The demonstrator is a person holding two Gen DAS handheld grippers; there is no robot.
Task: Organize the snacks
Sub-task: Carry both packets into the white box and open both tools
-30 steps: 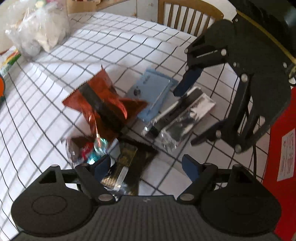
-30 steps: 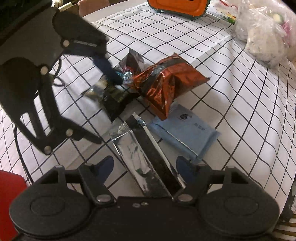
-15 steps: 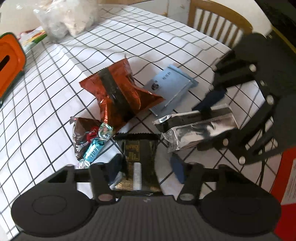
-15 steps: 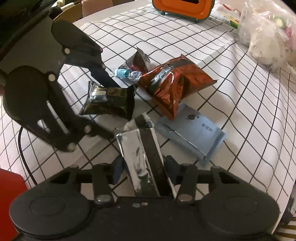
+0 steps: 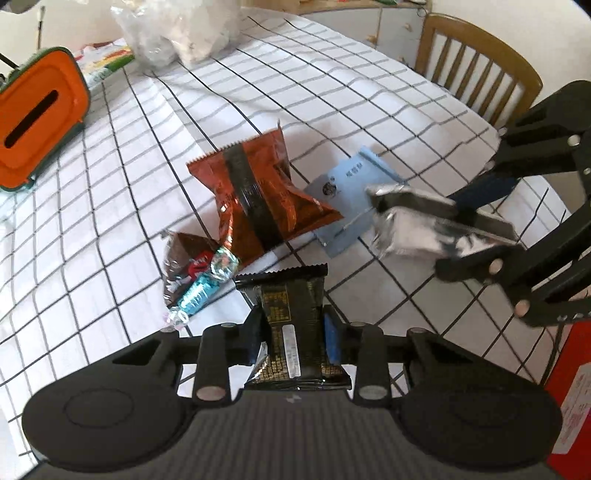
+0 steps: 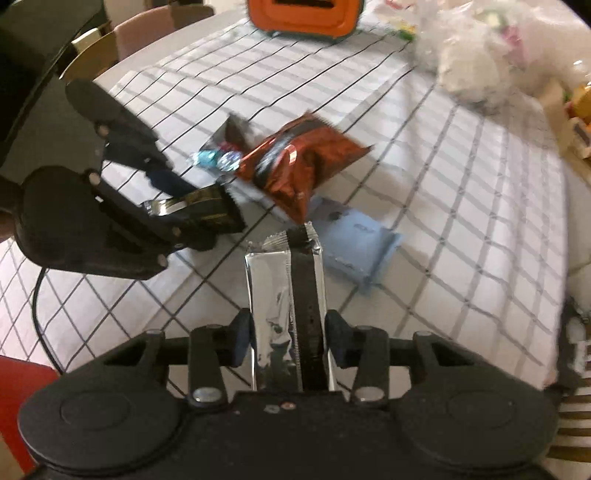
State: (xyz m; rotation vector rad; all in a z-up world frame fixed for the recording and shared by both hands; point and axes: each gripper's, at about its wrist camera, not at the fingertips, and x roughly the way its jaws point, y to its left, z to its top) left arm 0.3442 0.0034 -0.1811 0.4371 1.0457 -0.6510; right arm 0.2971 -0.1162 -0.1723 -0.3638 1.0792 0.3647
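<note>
My left gripper (image 5: 293, 334) is shut on a black snack packet (image 5: 291, 314) and holds it above the table; both show at the left of the right wrist view (image 6: 199, 212). My right gripper (image 6: 288, 338) is shut on a silver snack packet (image 6: 286, 295), lifted; it shows at the right of the left wrist view (image 5: 436, 229). On the checked tablecloth lie an orange-brown chip bag (image 5: 258, 195), a light blue packet (image 5: 347, 192), a brown candy bag (image 5: 188, 258) and a blue-wrapped candy (image 5: 201, 291).
An orange box with a slot (image 5: 33, 118) stands at the far left. A clear plastic bag (image 5: 177, 29) lies at the back. A wooden chair (image 5: 476, 74) is behind the table. A red object (image 5: 569, 398) is at the right edge.
Both grippers were open a second ago. The left has closed on the black packet and the right on the silver packet, and both have lifted them off the table.
</note>
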